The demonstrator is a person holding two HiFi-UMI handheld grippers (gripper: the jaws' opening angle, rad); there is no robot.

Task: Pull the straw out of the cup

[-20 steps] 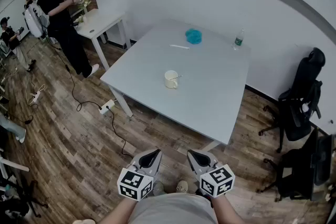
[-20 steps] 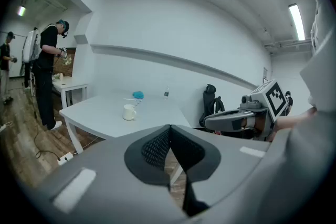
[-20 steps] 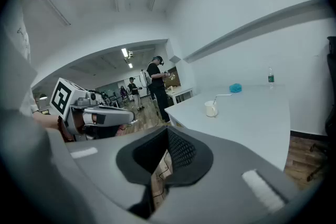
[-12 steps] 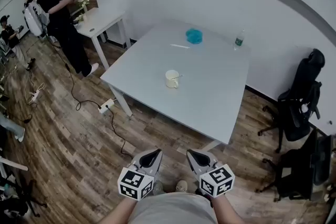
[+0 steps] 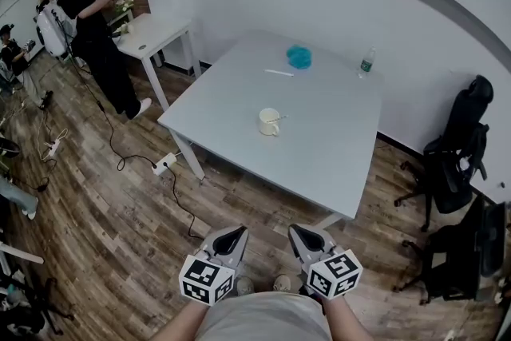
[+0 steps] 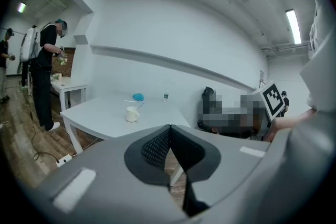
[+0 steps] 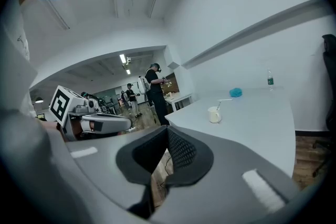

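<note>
Well short of the table's near edge, the left gripper and right gripper hover over open floor, jaws pressed together, empty. The cup with the straw stands mid-table, clear of every edge. The bottle's label is too small to read.

One cup, one straw, one white stick (near the tabletop's far edge), one bottle, one blue lump.
</note>
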